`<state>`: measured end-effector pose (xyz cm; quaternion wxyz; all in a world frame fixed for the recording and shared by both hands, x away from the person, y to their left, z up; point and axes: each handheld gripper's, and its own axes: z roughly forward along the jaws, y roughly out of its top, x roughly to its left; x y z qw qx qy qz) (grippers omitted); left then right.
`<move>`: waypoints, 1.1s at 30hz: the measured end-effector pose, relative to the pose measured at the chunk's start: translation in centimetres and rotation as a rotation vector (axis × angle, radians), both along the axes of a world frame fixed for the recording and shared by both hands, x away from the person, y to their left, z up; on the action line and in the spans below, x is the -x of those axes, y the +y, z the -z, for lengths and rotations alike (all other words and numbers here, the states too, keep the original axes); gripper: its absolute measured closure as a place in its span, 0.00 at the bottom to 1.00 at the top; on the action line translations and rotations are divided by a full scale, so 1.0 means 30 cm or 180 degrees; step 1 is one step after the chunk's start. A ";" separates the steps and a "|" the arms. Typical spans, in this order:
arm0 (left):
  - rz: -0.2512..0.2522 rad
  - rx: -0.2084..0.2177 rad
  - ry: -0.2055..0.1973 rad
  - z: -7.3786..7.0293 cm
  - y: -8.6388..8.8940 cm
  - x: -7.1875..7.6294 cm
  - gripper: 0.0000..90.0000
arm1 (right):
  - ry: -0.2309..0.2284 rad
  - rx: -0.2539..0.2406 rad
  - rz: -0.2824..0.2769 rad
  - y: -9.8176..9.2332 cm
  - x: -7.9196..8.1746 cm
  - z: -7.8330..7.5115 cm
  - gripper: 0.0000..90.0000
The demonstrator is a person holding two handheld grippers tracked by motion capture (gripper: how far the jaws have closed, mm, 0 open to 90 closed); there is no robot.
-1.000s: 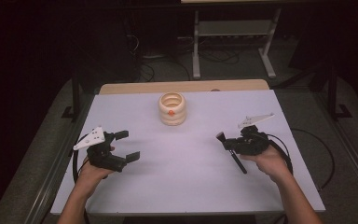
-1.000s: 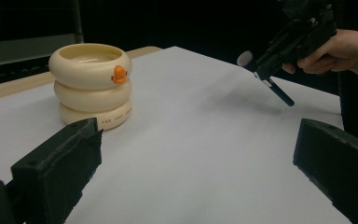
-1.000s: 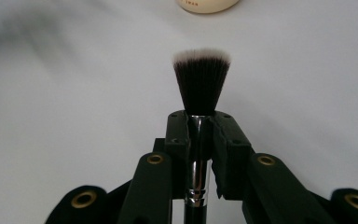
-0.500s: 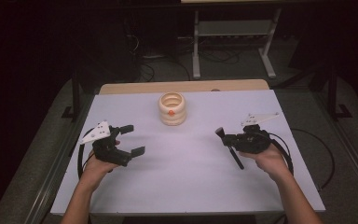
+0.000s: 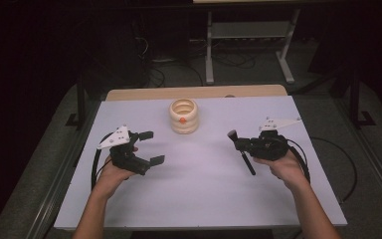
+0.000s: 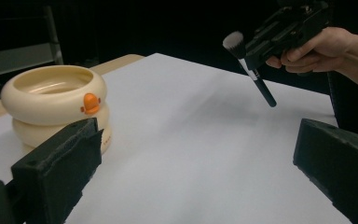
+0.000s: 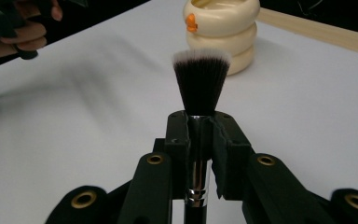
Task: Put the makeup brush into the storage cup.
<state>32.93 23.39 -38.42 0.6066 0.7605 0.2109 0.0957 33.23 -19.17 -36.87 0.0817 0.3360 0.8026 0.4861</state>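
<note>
Since the earlier frame the left gripper (image 5: 149,147) has drifted toward the counter's (image 5: 204,194) middle, fingers wide open and empty, probably to steady the cream holder (image 5: 184,116) near the far edge. The right gripper (image 5: 237,143) clamps the brush (image 7: 200,88) by its metal collar, above the counter's right part: black handle, dark bristles with white tips.

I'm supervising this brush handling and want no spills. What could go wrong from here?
The right tool clamps the makeup brush just below its bristles, so the long handle could swing or slip. The cream holder stands free on the table; a misjudged approach might tip it.
</note>
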 end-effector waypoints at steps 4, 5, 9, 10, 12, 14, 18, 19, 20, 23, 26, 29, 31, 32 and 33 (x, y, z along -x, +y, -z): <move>0.0076 -0.0019 0.0015 0.008 -0.026 -0.008 0.00 | -0.0044 -0.0001 -0.0030 0.011 -0.009 -0.005 0.85; 0.0094 -0.0029 0.0003 0.008 -0.030 -0.009 0.00 | -0.0040 -0.0014 -0.0035 0.011 -0.010 -0.008 0.85; 0.0147 -0.0028 -0.0009 0.013 -0.053 -0.014 0.00 | -0.0072 -0.0062 -0.0105 0.021 -0.015 -0.014 0.85; 0.0148 -0.0016 -0.0013 0.014 -0.060 -0.015 0.00 | -0.0100 -0.0100 -0.0122 0.025 -0.018 -0.016 0.85; 0.0187 -0.0001 -0.0008 0.017 -0.067 -0.019 0.00 | -0.0115 -0.0134 -0.0130 0.028 -0.022 -0.016 0.85; 0.0232 0.0041 0.0009 0.022 -0.079 -0.023 0.00 | -0.0124 -0.0153 -0.0138 0.030 -0.023 -0.015 0.85; 0.0297 0.0009 0.0057 0.037 -0.099 -0.027 0.00 | -0.0198 -0.0250 -0.0256 0.043 -0.022 -0.013 0.85; 0.0315 -0.0011 0.0054 0.040 -0.101 -0.031 0.00 | -0.0198 -0.0250 -0.0256 0.043 -0.022 -0.013 0.85; 0.0328 0.0018 0.0080 0.045 -0.108 -0.032 0.00 | -0.0197 -0.0282 -0.0262 0.045 -0.020 -0.013 0.85; 0.0424 0.0008 0.0074 0.054 -0.132 -0.033 0.00 | -0.0236 -0.0416 -0.0347 0.061 -0.016 -0.007 0.85; 0.0489 -0.0010 0.0075 0.055 -0.151 -0.027 0.00 | -0.0307 -0.0425 -0.0404 0.077 -0.008 -0.008 0.85; 0.0525 0.0005 0.0080 0.056 -0.165 -0.023 0.00 | -0.0361 -0.0422 -0.0443 0.085 0.003 -0.014 0.85; 0.0529 0.0006 0.0096 0.055 -0.174 -0.019 0.00 | -0.0357 -0.0433 -0.0454 0.087 0.009 -0.015 0.85; 0.0543 0.0013 0.0087 0.055 -0.177 -0.019 0.00 | -0.0389 -0.0427 -0.0450 0.088 0.010 -0.015 0.85; 0.0549 0.0024 0.0099 0.055 -0.182 -0.016 0.00 | -0.0386 -0.0431 -0.0456 0.088 0.011 -0.015 0.85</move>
